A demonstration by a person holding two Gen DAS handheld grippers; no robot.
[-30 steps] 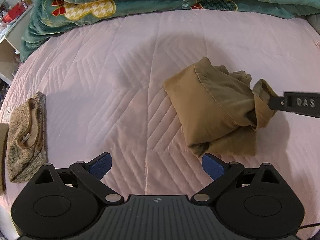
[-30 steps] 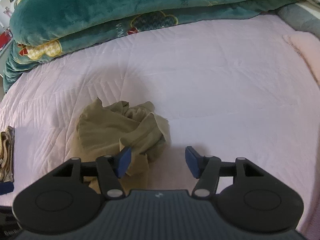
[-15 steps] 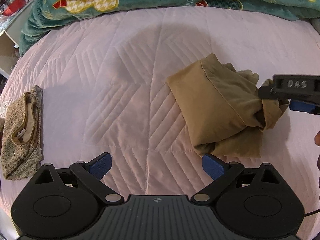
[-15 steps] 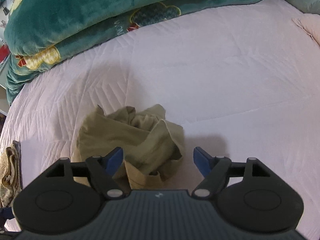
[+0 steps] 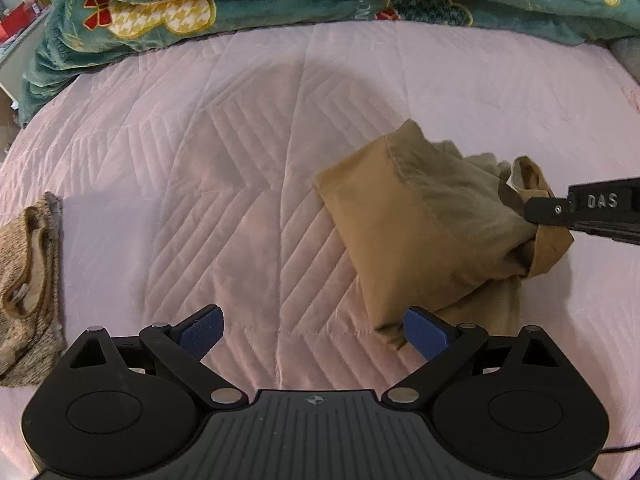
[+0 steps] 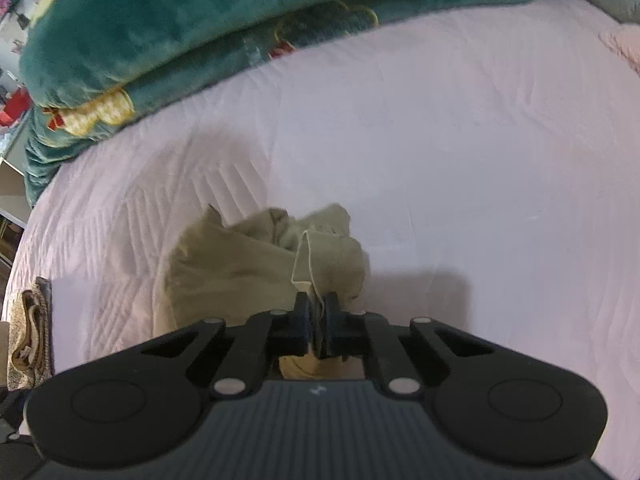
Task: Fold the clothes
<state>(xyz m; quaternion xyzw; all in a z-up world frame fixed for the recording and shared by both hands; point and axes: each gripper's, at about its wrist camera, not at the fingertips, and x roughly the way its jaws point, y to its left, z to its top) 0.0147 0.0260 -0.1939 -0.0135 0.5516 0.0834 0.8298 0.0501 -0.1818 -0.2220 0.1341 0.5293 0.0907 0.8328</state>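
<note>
A crumpled tan garment (image 5: 424, 232) lies on the pink quilted bed (image 5: 240, 200), right of centre in the left wrist view. It also shows in the right wrist view (image 6: 240, 264). My right gripper (image 6: 316, 312) is shut on a fold at the garment's near right edge; it shows in the left wrist view (image 5: 536, 210) coming in from the right. My left gripper (image 5: 312, 330) is open and empty, low over the bed, with its right fingertip (image 5: 420, 330) beside the garment's near corner.
A folded beige knit garment (image 5: 28, 288) lies at the bed's left edge, also in the right wrist view (image 6: 30, 332). A rolled teal blanket (image 5: 320, 0) with yellow patterns runs along the far side. A pink pillow (image 6: 624, 44) sits far right.
My right gripper was open over the garment's right edge and has closed on a fold of it. My left gripper stayed open and moved a little closer to the garment.
</note>
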